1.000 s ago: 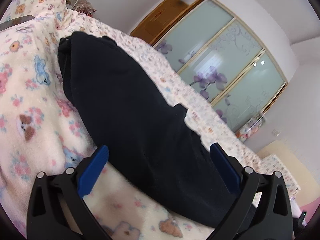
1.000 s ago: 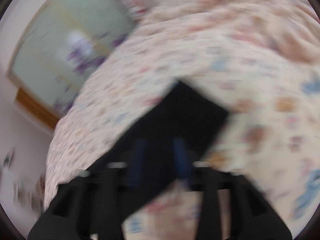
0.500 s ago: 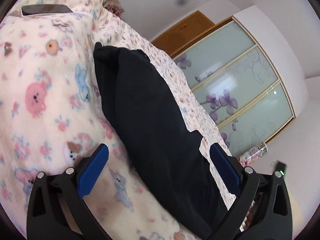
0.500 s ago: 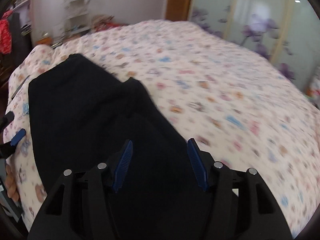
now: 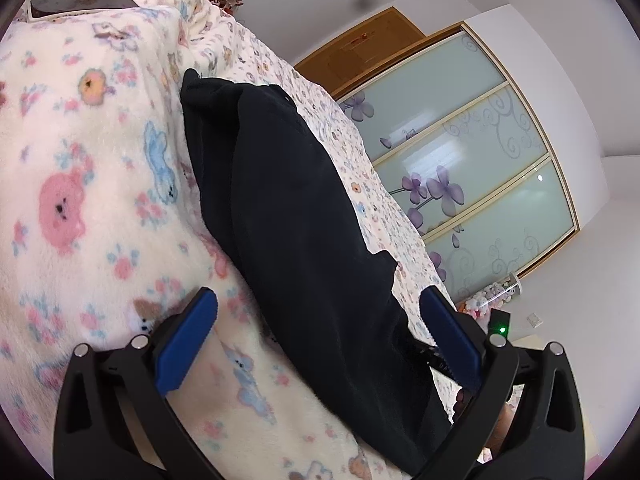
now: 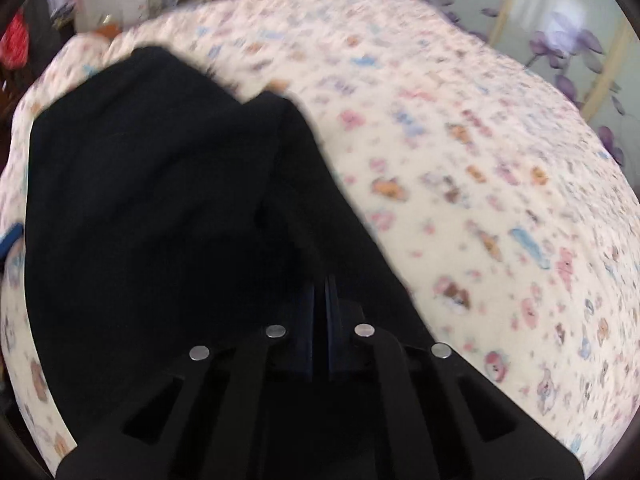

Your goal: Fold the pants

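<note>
The black pants (image 5: 288, 208) lie lengthwise on the cartoon-print blanket (image 5: 80, 168) that covers the bed. My left gripper (image 5: 320, 316) is open, its blue pads either side of the near part of the pants, touching nothing. In the right wrist view the pants (image 6: 152, 184) fill the left half. My right gripper (image 6: 320, 300) is closed, its blue pads pressed together on a fold of the black cloth. The other gripper's blue pad (image 6: 10, 236) shows at the left edge.
A dark phone (image 5: 80, 2) lies on the blanket at the far corner. Sliding wardrobe doors (image 5: 460, 152) with purple flowers and a wooden door stand beyond the bed. Bare blanket (image 6: 480, 184) stretches to the right of the pants. Cluttered shelves stand behind the bed's far side.
My right gripper has gone from open over the pants to shut on the cloth. My left gripper stayed open and shifted slightly along the pants.
</note>
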